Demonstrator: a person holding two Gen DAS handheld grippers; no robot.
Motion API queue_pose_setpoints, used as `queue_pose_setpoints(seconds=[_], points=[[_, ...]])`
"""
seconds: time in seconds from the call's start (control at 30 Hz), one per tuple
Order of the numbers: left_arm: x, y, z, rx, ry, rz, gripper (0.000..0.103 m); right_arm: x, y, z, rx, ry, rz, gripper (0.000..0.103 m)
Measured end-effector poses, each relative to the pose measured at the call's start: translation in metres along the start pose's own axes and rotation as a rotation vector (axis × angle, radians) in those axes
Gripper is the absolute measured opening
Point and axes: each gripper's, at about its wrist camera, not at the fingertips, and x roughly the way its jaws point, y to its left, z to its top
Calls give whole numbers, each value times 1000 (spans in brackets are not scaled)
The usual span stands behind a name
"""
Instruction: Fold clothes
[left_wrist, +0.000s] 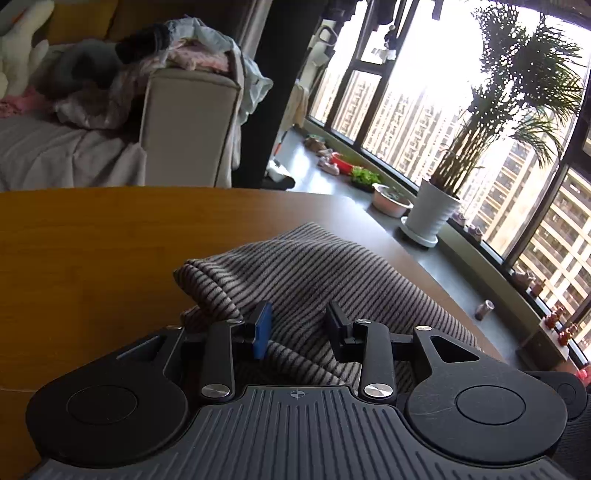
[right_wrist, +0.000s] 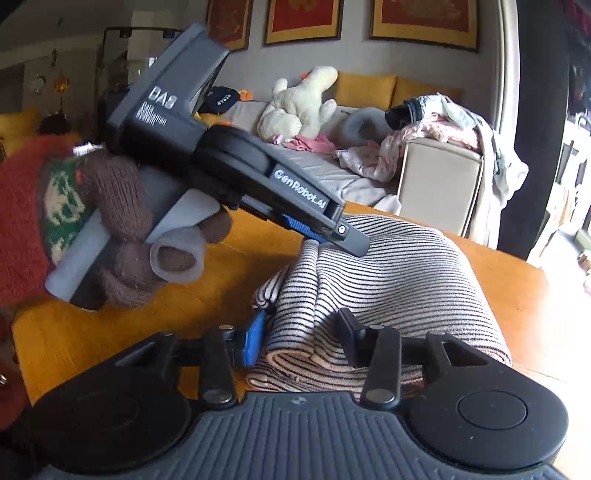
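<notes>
A striped grey and black garment lies folded in a bundle on the wooden table. My left gripper is open, its fingers straddling a fold of the cloth near the bundle's left edge. In the right wrist view the same garment fills the middle. My right gripper is open, its fingers on either side of the bundle's near corner. The left gripper also shows there, tilted down onto the far left edge of the cloth, held by a gloved hand.
A beige sofa with a heap of loose clothes and a plush toy stands behind the table. A potted palm and bowls line the window sill on the right. Bare table surface lies left of the garment.
</notes>
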Motion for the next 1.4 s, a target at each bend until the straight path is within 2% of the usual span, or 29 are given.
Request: queue_pose_setpoints(seconds=[0.07,0.13,0.17,0.2,0.27,0.4,0.47,0.6,0.67,0.7,0.73,0.8,0.87,1.0,1.07,1.13,1.3,1.4], points=[[-2,3,-1,-13,1,-12,38,-9,-12,5,42,-11,21,44],[-2,3,-2,-12,-1,-15,38,-22,-30,11,102,-34,32,55],[-2,3,-3,-9,-2,-15,38,-26,-39,16,138,-55,9,68],[-3,3,-3,-7,-4,-15,38,-30,-48,19,172,-70,-15,75],[-3,3,-4,-1,-7,-15,38,-32,-69,20,255,-79,-60,81],[-4,4,-6,-5,-11,-22,38,-10,-109,5,419,-28,-118,83],[-6,5,-8,-3,-11,-26,38,3,-120,-7,469,6,-114,86],[-7,9,-9,-5,-9,-41,38,15,-140,-33,683,24,24,89],[-7,10,-8,-10,-8,-46,38,15,-140,-36,692,21,58,89],[-7,10,-8,-10,-7,-47,38,14,-135,-34,669,32,70,80],[-8,10,-8,-9,-7,-46,38,12,-130,-31,635,32,68,77],[-8,10,-8,-8,-8,-41,38,0,-118,-20,554,-2,56,60],[-9,13,-8,-16,-9,-37,39,-14,-116,-9,547,-65,103,55],[-11,19,-8,-41,-7,-38,42,-15,-105,-2,453,-42,75,55],[-11,21,-9,-49,-5,-43,42,-6,-102,-10,433,44,8,56],[-11,19,-11,-37,-6,-43,42,-4,-105,-18,447,61,-11,59],[-11,15,-12,-12,-10,-39,42,-21,-100,-4,391,15,-52,69],[-11,17,-12,-22,-11,-47,42,-35,-94,9,352,-71,-80,71]])
